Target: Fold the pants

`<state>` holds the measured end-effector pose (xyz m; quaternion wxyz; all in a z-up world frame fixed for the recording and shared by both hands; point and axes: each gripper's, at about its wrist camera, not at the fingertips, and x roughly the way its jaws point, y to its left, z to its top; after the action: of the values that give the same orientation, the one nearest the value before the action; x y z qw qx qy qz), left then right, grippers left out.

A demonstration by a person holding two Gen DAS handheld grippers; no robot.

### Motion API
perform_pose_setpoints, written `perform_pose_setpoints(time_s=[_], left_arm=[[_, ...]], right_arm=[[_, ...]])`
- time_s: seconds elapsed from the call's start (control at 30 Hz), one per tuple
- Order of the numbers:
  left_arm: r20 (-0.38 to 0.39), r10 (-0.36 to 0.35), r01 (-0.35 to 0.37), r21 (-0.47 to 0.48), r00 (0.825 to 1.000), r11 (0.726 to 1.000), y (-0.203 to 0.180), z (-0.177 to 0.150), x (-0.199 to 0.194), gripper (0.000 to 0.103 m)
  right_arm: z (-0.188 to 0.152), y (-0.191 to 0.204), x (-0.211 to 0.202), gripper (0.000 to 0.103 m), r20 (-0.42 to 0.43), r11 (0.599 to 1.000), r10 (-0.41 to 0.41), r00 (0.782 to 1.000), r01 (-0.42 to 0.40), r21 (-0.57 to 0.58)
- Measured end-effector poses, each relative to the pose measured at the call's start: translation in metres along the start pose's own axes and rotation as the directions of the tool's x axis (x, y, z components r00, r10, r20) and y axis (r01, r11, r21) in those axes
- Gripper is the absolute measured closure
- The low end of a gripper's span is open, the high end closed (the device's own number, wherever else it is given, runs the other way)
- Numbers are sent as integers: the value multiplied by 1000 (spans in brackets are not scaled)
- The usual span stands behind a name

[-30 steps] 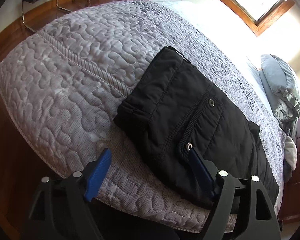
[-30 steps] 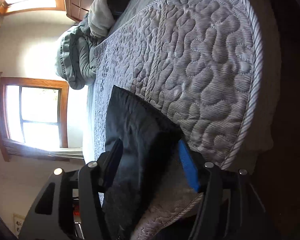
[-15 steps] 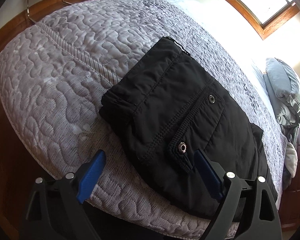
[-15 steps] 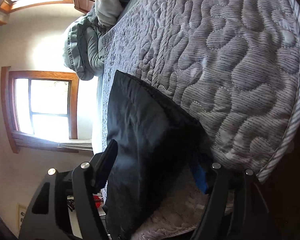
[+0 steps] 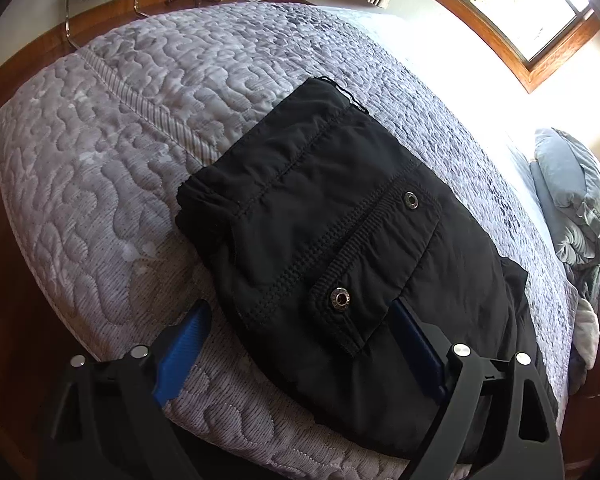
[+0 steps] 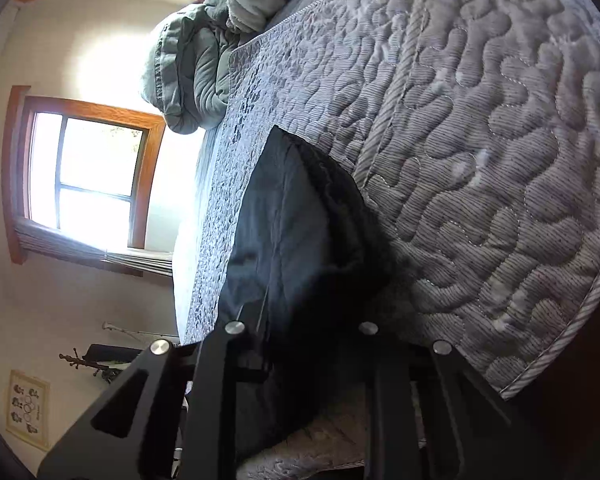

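Black folded pants [image 5: 340, 248] lie on the quilted bedspread [image 5: 120, 140] near the bed's edge. Left wrist view: the left gripper [image 5: 300, 344] hovers with jaws spread wide, straddling the bundle's near corner, gripping nothing; the long axis runs away toward the pillows. Right wrist view: the right gripper [image 6: 300, 344] is closing, dark cloth [image 6: 300, 220] between its jaws; the pads are hidden.

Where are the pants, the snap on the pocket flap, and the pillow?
pants [image 5: 300, 200]: left wrist view, upper folded panel.
snap [image 5: 339, 298]: left wrist view, its metal centre.
pillow [image 5: 568, 192]: left wrist view, its grey side.
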<state>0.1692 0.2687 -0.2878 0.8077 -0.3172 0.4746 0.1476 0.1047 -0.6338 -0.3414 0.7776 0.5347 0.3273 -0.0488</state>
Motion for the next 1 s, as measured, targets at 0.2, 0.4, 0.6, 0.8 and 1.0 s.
perform_pose_setpoints(time_s=[0.2,0.4,0.6,0.8,1.0], left_arm=[[66,4,-4,5,998,1000,-2,-8,-7,12],[164,5,-4,-5,986,1000,1,-13,-20,12],[187,9,-7,-12,982,1000,3,-18,-16,12],[203,-8,16,-40,979,999,11,-25,-17,12],[197,-37,50,-66,980,997,18,-25,-15,12]], right_arm=[[-2,31,-6,85,18,996,-50,999,51,-67],[-7,75,-15,85,42,983,-74,996,80,-164],[-11,115,-20,86,63,965,-87,994,100,-243],[-17,139,-22,86,77,943,-111,991,129,-305],[-26,157,-22,86,88,929,-123,989,146,-340]])
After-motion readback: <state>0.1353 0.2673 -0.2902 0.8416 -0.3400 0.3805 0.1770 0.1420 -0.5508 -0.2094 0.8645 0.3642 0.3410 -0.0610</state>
